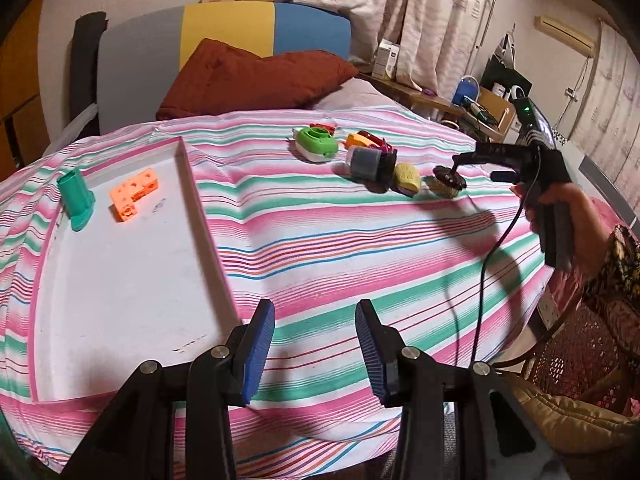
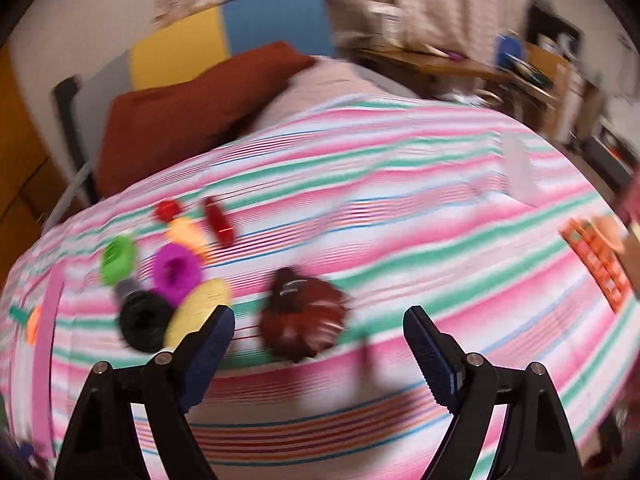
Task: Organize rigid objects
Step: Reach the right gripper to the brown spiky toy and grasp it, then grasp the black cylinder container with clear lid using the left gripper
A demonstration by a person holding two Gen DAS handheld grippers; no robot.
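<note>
A white tray (image 1: 132,304) with a pink rim lies on the striped bedcover at left. It holds a green peg-shaped toy (image 1: 76,200) and an orange block piece (image 1: 134,194). A cluster of toys lies farther right: a green toy (image 1: 316,144), a grey and black cylinder (image 1: 370,166), a yellow piece (image 1: 408,176) and a dark brown shell-like toy (image 1: 446,180). My left gripper (image 1: 316,356) is open and empty over the cover beside the tray. My right gripper (image 2: 320,356) is open, just short of the brown toy (image 2: 302,316); that view is blurred.
A rust-red pillow (image 1: 248,76) and a headboard stand behind the toys. A purple ring (image 2: 176,272), a red stick (image 2: 218,220) and an orange grid piece (image 2: 596,260) also lie on the cover. A cluttered side table (image 1: 440,100) stands at the right.
</note>
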